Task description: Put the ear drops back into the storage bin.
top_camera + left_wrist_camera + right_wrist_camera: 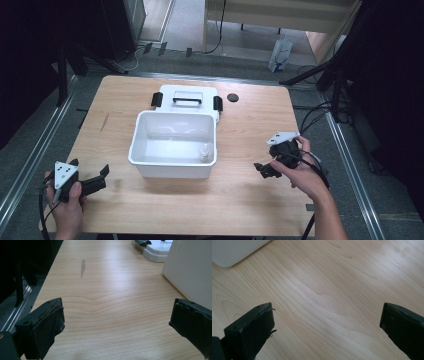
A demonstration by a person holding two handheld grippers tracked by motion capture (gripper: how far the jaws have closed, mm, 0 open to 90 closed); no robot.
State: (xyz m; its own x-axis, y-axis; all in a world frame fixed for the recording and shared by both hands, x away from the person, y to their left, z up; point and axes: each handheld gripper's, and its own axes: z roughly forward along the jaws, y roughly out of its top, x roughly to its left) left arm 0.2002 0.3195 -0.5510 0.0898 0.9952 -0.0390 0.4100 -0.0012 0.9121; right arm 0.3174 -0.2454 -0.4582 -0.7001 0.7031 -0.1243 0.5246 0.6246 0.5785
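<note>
I see a light wooden table [240, 200] with rounded corners, a grey streak [82, 268] on its left part. Grey floor [200, 55] around it, metal rails [30, 160] running along both sides. Black stands [330, 70] and dark curtains left and right, cables [315, 115] trailing on the floor at right. Far back there's a pale wooden bench or desk [280, 15] with a white-blue bag [280, 54] leaning under it. Light is even, soft glare on the tabletop.

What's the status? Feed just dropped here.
Left gripper open, empty. Right gripper open, empty. White box between them, lid off behind it. Nothing in the way.
</note>
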